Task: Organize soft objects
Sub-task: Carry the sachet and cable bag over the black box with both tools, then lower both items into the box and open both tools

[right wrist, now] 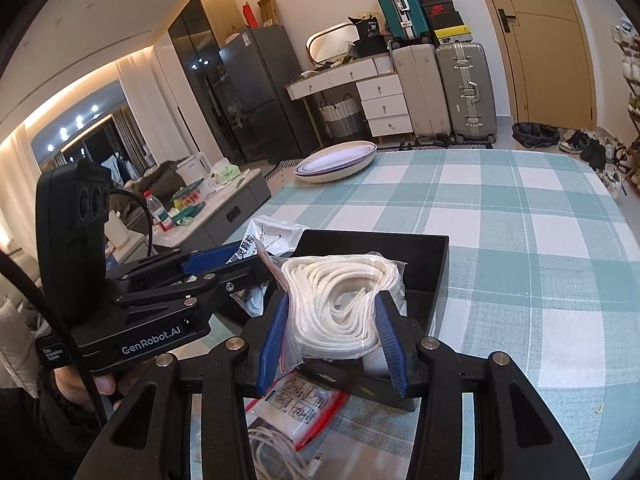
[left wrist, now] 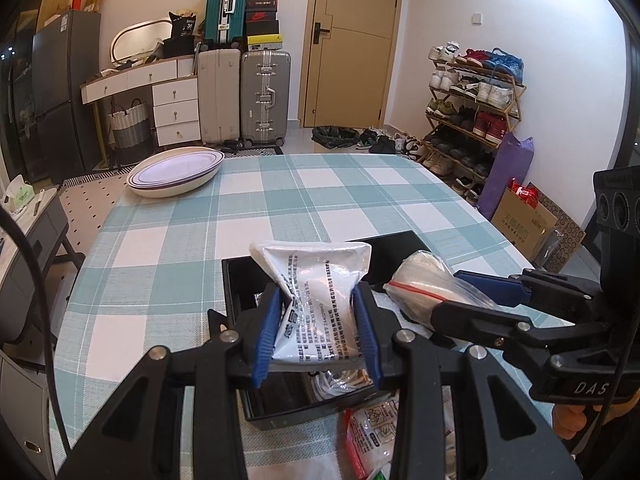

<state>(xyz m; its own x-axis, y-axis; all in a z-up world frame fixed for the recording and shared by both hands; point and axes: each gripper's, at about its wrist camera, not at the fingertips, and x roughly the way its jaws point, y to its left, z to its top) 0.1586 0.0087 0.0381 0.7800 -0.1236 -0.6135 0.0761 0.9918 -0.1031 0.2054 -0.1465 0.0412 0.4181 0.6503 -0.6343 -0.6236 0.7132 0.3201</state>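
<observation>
My left gripper (left wrist: pixel 318 312) is shut on a white printed soft packet (left wrist: pixel 316 292) and holds it over the black box (left wrist: pixel 236 280) on the checked table. My right gripper (right wrist: pixel 332 316) is shut on a clear zip bag of white rope (right wrist: pixel 340 300), held above the same black box (right wrist: pixel 424 256). In the left wrist view the right gripper (left wrist: pixel 460 292) comes in from the right with its bag (left wrist: pixel 424 280). In the right wrist view the left gripper (right wrist: pixel 224 264) comes in from the left with its packet (right wrist: pixel 272 236). More bagged items lie near the front edge, a red-edged bag (right wrist: pixel 296 404) and a white cable (right wrist: pixel 276 452).
A stack of white oval plates (left wrist: pixel 176 174) sits at the table's far left corner. The teal checked cloth (left wrist: pixel 340 196) stretches beyond the box. Suitcases (left wrist: pixel 244 96), a dresser, a shoe rack (left wrist: pixel 472 116) and a door stand behind the table.
</observation>
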